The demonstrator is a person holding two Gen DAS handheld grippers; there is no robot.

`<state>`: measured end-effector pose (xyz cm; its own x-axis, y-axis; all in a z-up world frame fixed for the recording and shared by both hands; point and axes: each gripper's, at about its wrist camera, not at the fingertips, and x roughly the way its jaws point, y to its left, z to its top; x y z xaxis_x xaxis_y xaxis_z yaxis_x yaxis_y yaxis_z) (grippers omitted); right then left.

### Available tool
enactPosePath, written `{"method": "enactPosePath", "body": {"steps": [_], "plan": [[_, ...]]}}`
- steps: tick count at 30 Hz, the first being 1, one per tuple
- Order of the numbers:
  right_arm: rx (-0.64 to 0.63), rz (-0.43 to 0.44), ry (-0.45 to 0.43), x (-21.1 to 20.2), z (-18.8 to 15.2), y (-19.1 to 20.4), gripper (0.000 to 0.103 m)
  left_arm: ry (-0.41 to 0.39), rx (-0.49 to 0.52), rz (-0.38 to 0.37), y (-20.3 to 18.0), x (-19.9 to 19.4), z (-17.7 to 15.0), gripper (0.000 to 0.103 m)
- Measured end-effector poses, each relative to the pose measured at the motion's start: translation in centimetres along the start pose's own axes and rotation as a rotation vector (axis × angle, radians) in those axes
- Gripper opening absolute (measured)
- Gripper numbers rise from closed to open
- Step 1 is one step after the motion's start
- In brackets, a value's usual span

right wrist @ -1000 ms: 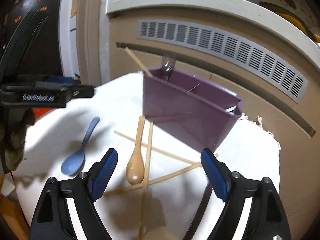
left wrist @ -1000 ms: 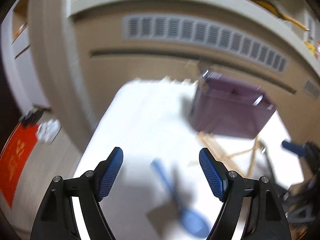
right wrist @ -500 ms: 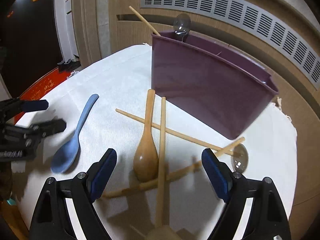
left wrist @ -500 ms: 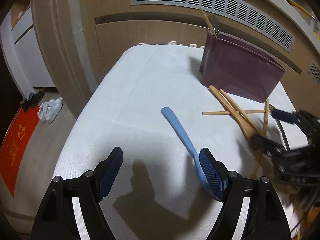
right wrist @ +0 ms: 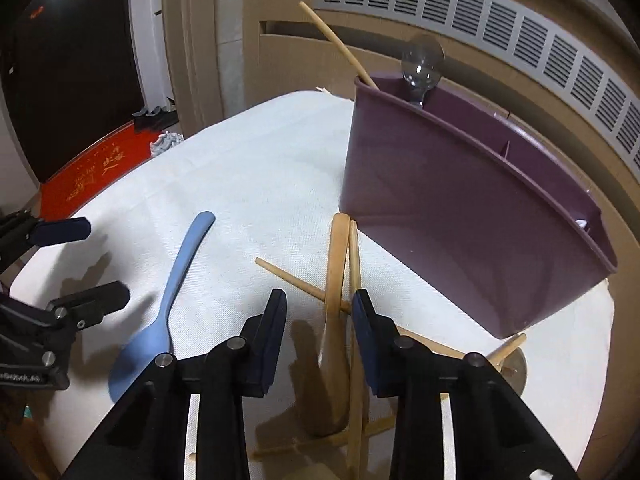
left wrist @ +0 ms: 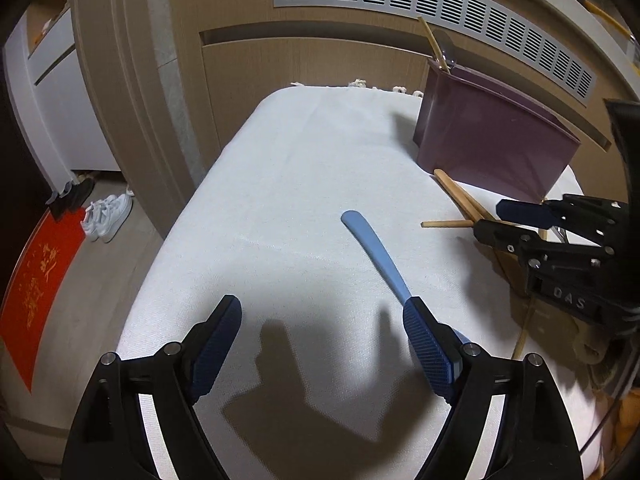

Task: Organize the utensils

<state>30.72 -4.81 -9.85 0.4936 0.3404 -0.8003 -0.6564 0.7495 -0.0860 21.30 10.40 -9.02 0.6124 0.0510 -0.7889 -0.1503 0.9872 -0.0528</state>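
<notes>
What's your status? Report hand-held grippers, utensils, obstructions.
Left hand-held gripper open over blue spoon. Right hand-held gripper part-closed around wooden spoon, grip unconfirmed. Chopsticks crossed with it; purple caddy behind.

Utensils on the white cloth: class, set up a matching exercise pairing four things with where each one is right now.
Things:
1. blue spoon
2. wooden spoon
3. metal spoon
4. purple caddy

Places:
A. standing inside the caddy
B. between the right gripper's fingers
C. flat on the cloth, beside the left gripper
D. upright at the cloth's far side

Pairs: 1-C, 2-B, 3-A, 4-D
</notes>
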Motion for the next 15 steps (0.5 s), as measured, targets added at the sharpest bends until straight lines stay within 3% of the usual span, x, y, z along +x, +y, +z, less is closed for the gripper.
{"method": "enactPosePath", "body": {"steps": [4,7,15], "plan": [[0.02,0.01,0.054,1.8,0.3,-0.4,0.023,0.008,0.003,-0.006,0.0,0.2,-0.1,0.084],[0.01,0.002,0.062,1.5,0.2,-0.2,0.01,0.009,0.004,-0.007,-0.1,0.1,-0.1,0.084],[0.086,0.021,-0.009,-4.6,-2.8,-2.6,0.01,0.017,0.012,-0.019,-0.7,0.0,0.1,0.084]]}}
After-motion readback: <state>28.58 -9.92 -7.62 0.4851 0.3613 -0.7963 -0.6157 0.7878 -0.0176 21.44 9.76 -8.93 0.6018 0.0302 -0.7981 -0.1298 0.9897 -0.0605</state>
